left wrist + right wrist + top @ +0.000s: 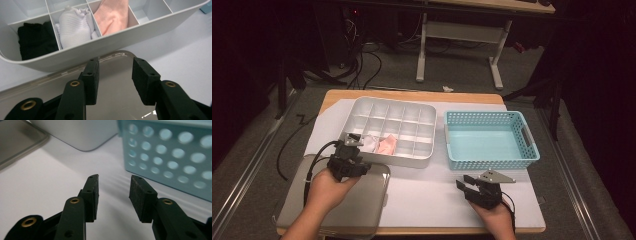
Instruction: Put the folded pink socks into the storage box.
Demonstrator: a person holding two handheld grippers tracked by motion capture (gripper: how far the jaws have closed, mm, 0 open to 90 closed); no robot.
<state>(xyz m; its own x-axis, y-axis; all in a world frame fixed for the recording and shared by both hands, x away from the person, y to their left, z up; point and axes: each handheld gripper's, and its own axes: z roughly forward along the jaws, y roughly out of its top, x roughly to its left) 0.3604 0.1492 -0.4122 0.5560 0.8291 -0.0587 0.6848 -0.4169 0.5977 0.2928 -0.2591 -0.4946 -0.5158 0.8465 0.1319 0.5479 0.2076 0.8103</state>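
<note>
Left gripper view shows the left gripper [115,80] parted and empty above the clear lid [112,100]; right gripper [113,197] likewise gapes, empty.

Divided tray [105,47] wall before left fingers [91,75]

Each tool is black — the left tool [114,80] and right tool [113,197] show flat rectangular pads, brass-ringed screw holes, a trailing black cable; bare forearms, no sleeves.
</note>
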